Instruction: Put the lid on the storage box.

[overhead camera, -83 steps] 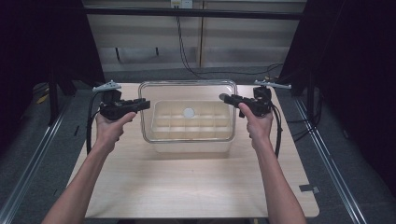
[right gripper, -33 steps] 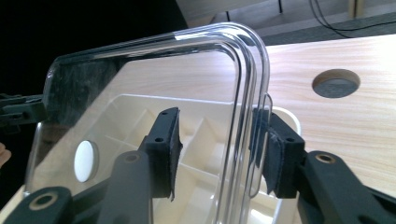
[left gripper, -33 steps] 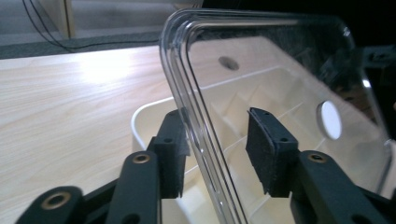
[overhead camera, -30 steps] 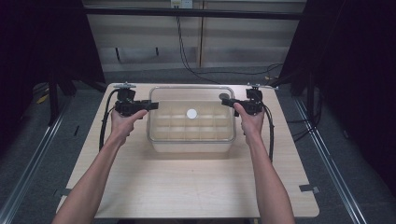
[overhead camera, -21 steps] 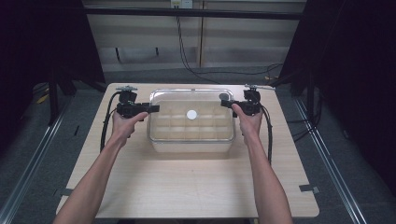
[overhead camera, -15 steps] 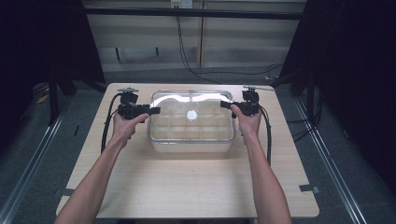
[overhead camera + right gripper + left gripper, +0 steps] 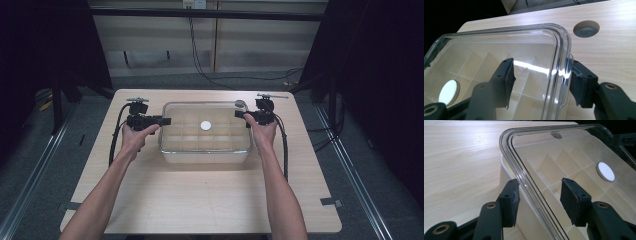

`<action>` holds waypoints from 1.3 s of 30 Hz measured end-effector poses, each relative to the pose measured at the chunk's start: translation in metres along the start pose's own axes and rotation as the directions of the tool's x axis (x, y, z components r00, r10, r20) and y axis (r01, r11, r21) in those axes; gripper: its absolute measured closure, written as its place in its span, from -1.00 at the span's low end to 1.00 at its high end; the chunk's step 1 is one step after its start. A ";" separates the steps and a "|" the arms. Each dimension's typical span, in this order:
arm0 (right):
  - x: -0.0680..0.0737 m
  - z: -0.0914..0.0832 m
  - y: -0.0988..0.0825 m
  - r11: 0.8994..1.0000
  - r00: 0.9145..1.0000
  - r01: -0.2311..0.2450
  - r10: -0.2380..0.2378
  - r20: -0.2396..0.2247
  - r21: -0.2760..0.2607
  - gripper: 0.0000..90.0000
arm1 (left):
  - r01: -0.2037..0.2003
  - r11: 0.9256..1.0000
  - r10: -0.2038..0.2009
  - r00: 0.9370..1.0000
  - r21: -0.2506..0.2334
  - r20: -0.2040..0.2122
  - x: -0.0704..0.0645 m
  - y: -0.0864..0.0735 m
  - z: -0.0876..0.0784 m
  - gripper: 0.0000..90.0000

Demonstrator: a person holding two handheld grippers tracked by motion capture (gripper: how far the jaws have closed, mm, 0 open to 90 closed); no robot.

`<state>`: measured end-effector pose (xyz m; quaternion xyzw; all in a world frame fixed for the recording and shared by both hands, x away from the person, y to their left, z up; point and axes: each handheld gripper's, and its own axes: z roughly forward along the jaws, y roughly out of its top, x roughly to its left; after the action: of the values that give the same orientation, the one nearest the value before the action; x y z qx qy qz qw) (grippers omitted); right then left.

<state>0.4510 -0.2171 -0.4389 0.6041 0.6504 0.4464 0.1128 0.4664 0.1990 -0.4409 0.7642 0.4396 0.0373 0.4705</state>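
Forearms reach in from the near edge to a clear-lidded box at mid-table.

Left gripper point(image 7: 159, 120) and right gripper point(image 7: 241, 114) each stand parted astride opposite edges of the clear lid point(image 7: 574, 167), pads not pressing. Beneath it sits the cream divided box point(image 7: 205, 156); farther off, a round hole point(image 7: 586, 28) in the wooden table point(image 7: 200, 200).

Clear lid point(image 7: 205, 125) w/ white round disc point(image 7: 205, 125) over cream, grid-divided box point(image 7: 506, 173) — pale woodgrain table point(image 7: 200, 200), black grippers point(image 7: 165, 120) point(image 7: 239, 114); floor point(image 7: 360, 190) prob. grey.
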 end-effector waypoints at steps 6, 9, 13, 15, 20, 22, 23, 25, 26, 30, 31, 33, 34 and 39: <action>0.001 0.004 -0.003 1.000 0.999 0.004 -0.005 0.040 0.018 -0.11 | 0.008 1.000 -0.008 1.000 0.015 0.010 0.002 -0.002 0.002 0.10; 0.001 0.006 -0.004 1.000 0.999 0.005 -0.006 0.050 0.016 -0.12 | 0.014 1.000 -0.014 1.000 0.011 0.013 0.004 -0.003 0.003 0.10; -0.001 0.008 -0.006 1.000 0.999 0.000 -0.002 0.049 0.023 -0.13 | 0.015 1.000 -0.015 1.000 0.024 0.007 0.003 -0.003 0.005 0.09; -0.001 0.008 -0.007 1.000 0.999 -0.005 0.004 0.049 0.026 -0.13 | 0.018 1.000 -0.018 1.000 0.025 0.007 0.004 -0.003 0.005 0.09; -0.002 0.008 -0.009 1.000 0.999 -0.002 0.001 0.048 0.023 -0.12 | 0.046 0.999 -0.047 0.999 0.022 0.022 0.006 -0.006 0.007 0.08; -0.003 0.007 -0.010 1.000 0.999 -0.006 0.005 0.051 0.018 -0.10 | 0.045 0.998 -0.046 0.998 0.032 0.035 0.006 -0.008 0.008 0.06; -0.004 0.007 -0.010 1.000 0.999 -0.007 0.007 0.049 0.017 -0.08 | 0.050 0.999 -0.051 0.998 0.023 0.042 0.008 -0.009 0.008 0.06; -0.006 0.006 -0.011 1.000 0.999 -0.009 0.009 0.043 0.006 -0.07 | 0.051 0.999 -0.051 0.998 0.009 0.032 0.011 -0.010 0.004 0.12; -0.006 0.005 -0.011 1.000 0.999 -0.012 0.011 0.045 0.006 -0.07 | 0.052 0.999 -0.052 0.998 0.007 0.022 0.012 -0.009 0.003 0.11; -0.006 0.004 -0.011 1.000 0.999 0.000 -0.001 0.047 0.011 -0.04 | 0.028 0.999 -0.028 0.999 0.016 0.035 0.009 -0.010 0.000 0.26; -0.006 0.003 -0.011 1.000 0.999 0.004 -0.004 0.049 0.006 -0.03 | 0.028 0.999 -0.028 0.999 0.018 0.030 0.008 -0.011 0.000 0.25; -0.005 0.002 -0.013 1.000 0.999 0.009 -0.009 0.042 0.005 -0.05 | 0.024 1.000 -0.024 0.999 0.021 0.024 0.007 -0.011 0.000 0.25; -0.006 0.001 -0.014 1.000 0.999 0.007 -0.008 0.038 0.005 -0.04 | 0.021 1.000 -0.022 1.000 0.022 0.019 0.006 -0.012 -0.001 0.23; -0.009 -0.007 -0.017 1.000 0.999 0.019 -0.018 0.035 -0.014 -0.02 | 0.051 0.999 -0.051 0.998 0.007 0.043 0.003 -0.023 -0.003 0.02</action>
<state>0.4363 -0.2258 -0.4504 0.6050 0.6507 0.4393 0.1328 0.4522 0.2067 -0.4575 0.7547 0.4488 0.0078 0.4784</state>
